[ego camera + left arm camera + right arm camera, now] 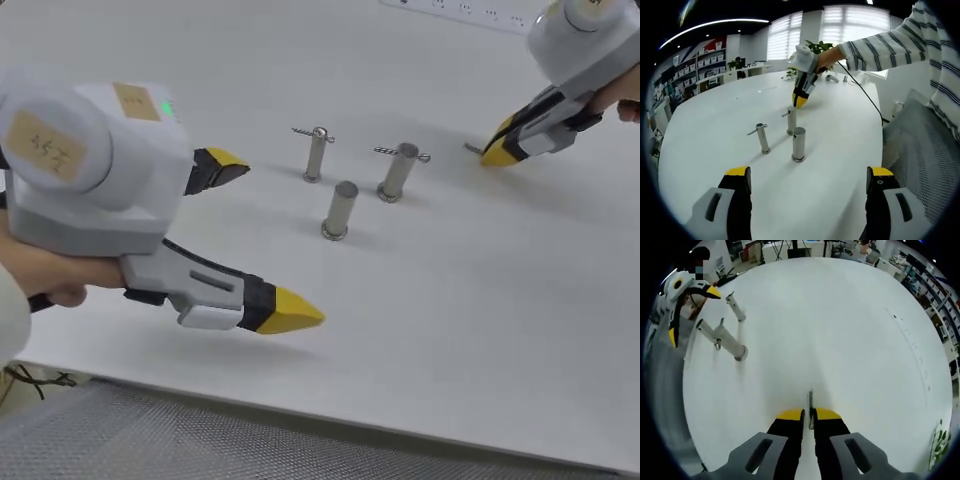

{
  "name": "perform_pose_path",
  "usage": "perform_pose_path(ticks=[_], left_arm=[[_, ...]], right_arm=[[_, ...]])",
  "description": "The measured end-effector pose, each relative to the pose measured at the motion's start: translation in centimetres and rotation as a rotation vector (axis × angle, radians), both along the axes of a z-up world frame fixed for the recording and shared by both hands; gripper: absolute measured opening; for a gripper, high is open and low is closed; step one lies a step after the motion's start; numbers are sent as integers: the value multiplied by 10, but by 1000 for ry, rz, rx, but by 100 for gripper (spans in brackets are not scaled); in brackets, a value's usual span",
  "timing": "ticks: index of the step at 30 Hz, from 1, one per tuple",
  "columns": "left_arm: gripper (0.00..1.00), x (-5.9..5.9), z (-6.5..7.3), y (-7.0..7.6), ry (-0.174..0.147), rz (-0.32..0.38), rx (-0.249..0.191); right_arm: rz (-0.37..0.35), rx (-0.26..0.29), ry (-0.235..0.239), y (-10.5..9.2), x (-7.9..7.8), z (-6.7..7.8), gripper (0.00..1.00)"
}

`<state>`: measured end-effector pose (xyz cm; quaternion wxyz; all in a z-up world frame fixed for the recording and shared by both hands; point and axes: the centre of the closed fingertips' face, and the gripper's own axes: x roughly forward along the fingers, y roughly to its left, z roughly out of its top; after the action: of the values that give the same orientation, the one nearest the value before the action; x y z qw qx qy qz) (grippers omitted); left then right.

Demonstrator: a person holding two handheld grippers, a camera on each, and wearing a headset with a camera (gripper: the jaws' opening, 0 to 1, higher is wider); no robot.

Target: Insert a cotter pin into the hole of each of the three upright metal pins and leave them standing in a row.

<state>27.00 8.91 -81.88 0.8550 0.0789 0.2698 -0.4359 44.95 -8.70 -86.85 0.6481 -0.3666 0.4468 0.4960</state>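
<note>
Three metal pins (340,210) standing on the bench (450,300)
One cotter pin (810,402) is mostly hiding, pinched in the right gripper's (497,152) narrow jaws; two other cotter pins (305,131) are sitting in pins. The left gripper's (258,240) jaws are gaping wide.

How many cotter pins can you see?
3: one cotter pin through the back-left metal pin, another through the back-right metal pin, a third pinched in the right gripper. None looks hidden.

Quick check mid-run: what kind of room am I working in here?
Probably an open-plan office or lab: a large white table, stocked shelves along one wall, windows with blinds, and a potted plant beyond.
</note>
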Motion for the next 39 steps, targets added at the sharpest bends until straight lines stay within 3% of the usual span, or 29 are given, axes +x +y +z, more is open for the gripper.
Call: perform_pose_path(ticks=[6,10,20,23,26,30,32,39], left_arm=[[94,4,2,2,-4,15,-10],[93,4,-2,2,3,18,-4],[93,2,-3,2,25,35,-31],[95,-1,-5,2,41,27,-29],[95,-2,-5,2,49,26,-34],[95,0,0,1,53,35,-59],[95,1,3,1,51,35,-67],[95,7,12,-2,50,43,-99]], right_arm=[[-95,-24,-2,-1,-1,1,6],[-55,-36,-23,0,-4,1,5],[-61,-46,-59,0,-8,2,3],[-36,-95,-89,-7,-8,4,3],[-63,-66,-88,-8,-11,10,2],[-69,-43,-121,-11,-14,25,2],[-100,5,-140,-6,-9,26,2],[-88,74,-187,-7,-38,45,2]])
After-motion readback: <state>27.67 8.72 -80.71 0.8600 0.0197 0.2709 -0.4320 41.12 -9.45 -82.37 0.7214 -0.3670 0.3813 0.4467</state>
